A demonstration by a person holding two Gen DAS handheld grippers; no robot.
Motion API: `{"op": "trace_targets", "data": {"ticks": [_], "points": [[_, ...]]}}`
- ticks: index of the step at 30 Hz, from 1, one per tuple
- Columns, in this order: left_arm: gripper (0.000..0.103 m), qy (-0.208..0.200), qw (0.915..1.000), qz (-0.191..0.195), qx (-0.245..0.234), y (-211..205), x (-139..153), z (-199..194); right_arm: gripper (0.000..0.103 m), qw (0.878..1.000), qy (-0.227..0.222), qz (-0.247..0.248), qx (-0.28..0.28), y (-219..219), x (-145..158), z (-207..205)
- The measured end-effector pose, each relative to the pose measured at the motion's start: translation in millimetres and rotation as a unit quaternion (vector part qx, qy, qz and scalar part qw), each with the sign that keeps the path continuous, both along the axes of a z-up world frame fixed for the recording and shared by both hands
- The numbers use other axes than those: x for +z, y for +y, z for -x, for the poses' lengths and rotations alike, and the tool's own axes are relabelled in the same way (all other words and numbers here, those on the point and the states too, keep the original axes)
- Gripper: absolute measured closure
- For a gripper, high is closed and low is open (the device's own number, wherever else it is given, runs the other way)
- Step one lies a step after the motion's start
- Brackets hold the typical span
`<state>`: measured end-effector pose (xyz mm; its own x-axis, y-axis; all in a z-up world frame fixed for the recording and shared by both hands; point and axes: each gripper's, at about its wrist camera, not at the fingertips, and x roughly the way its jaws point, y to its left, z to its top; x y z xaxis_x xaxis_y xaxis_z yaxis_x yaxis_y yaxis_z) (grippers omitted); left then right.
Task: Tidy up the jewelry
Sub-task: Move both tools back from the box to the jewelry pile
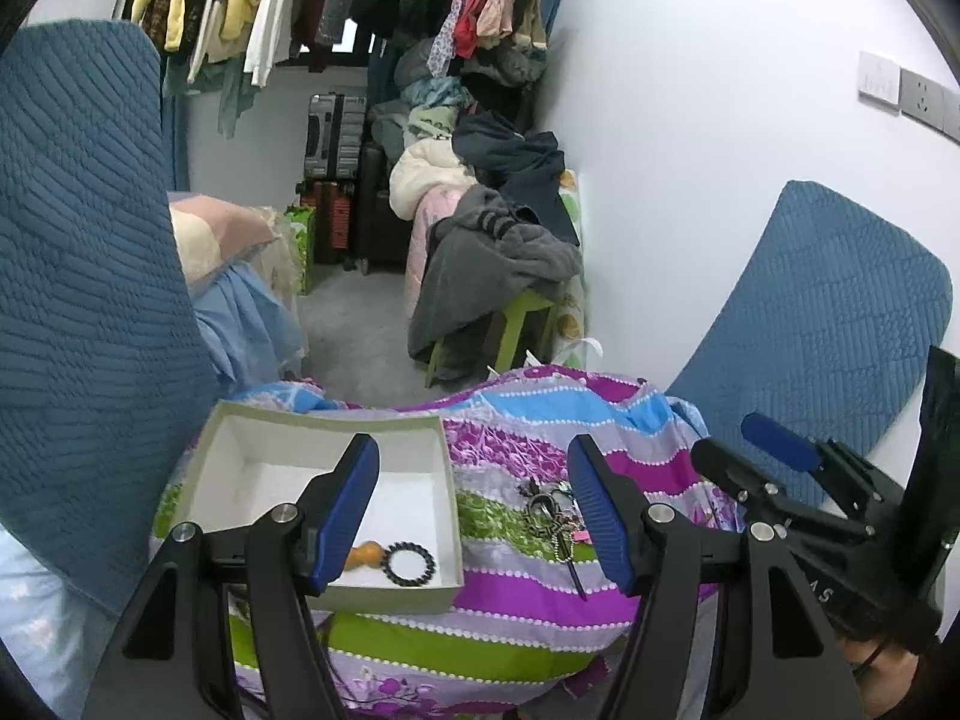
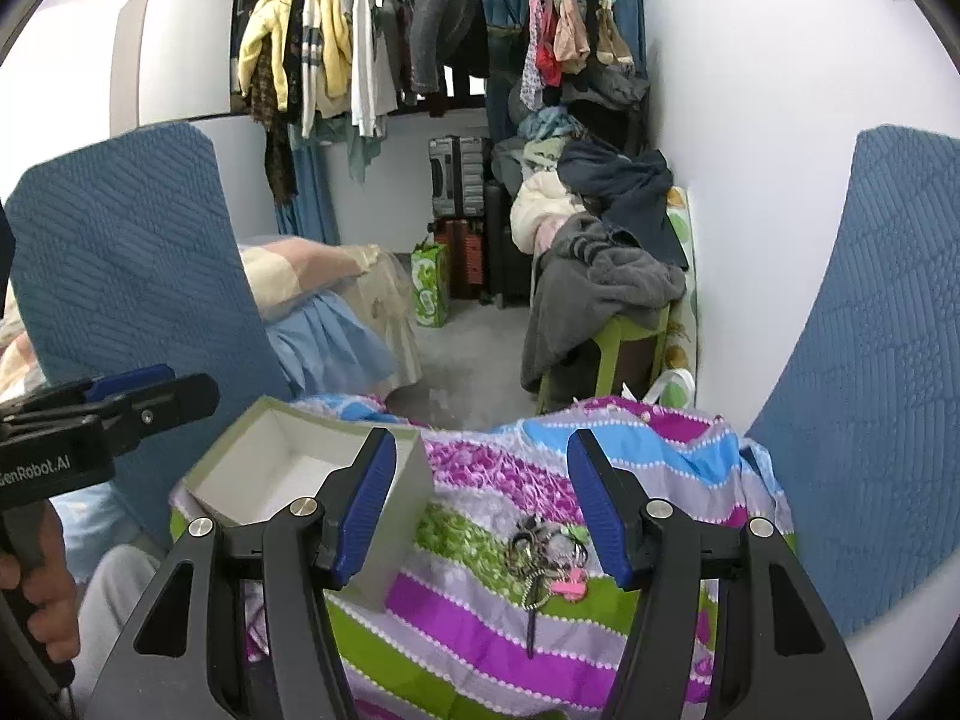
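An open white box (image 1: 252,438) lies on a striped purple, green and blue cloth (image 1: 516,594). Inside it lie a black bead bracelet (image 1: 409,561) and an orange piece (image 1: 365,555). A tangled pile of jewelry (image 1: 549,507) lies on the cloth to the right of the box; it also shows in the right wrist view (image 2: 543,552), with a pink piece (image 2: 569,588). My left gripper (image 1: 474,516) is open and empty above the box's right edge. My right gripper (image 2: 480,510) is open and empty above the pile, and the box (image 2: 384,516) is to its left.
Blue quilted cushions (image 1: 84,276) (image 1: 828,324) stand on both sides of the cloth. Beyond are a grey floor (image 1: 360,330), a green stool with heaped clothes (image 1: 498,276), suitcases (image 1: 336,180) and hanging clothes. The right gripper's body (image 1: 828,504) shows at the left view's right.
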<state>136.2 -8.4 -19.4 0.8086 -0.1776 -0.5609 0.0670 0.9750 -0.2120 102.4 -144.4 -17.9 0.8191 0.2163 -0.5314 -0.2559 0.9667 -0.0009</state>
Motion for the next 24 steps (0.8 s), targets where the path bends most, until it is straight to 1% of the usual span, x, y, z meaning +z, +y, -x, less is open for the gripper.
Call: {"op": "trace_targets", "data": {"ticks": [2,5,9,12,15,19,24], "points": [[0.037,0.009,0.9999,-0.005,-0.004,-5.3,-9.1,-4.3,0.045,1.0,0.006,0.0,-0.004,-5.4,-8.1,0.6],[0.037,0.011,0.9998,-0.014,-0.005,-13.1,-19.4,-8.4,0.045,1.0,0.009,0.0,-0.013,-14.6,-21.3,0.9],[0.037,0.02,0.9998,0.001,-0.004,-18.0,-34.2,-14.4,0.045,1.0,0.014,0.009,-0.024,-25.9,-39.4,-0.5],[0.037,0.025,0.9995,0.015,-0.012,-21.8,-42.9,-20.4,0.045,0.999,0.013,0.014,-0.035,-38.2,-53.3,-0.9],[0.037,0.047,0.9985,0.022,-0.017,-25.1,-55.4,-33.5,0.045,0.999,0.016,0.021,-0.044,-48.6,-65.3,-5.5],[0.039,0.059,0.9977,0.027,-0.02,-31.6,-67.8,-43.8,0.045,0.999,0.023,0.013,-0.046,-61.3,-80.5,-10.5],[0.039,0.085,0.9955,0.025,-0.033,-45.4,-86.0,-60.1,0.046,0.998,0.035,0.012,-0.053,-75.3,-105.0,-21.5]]}}
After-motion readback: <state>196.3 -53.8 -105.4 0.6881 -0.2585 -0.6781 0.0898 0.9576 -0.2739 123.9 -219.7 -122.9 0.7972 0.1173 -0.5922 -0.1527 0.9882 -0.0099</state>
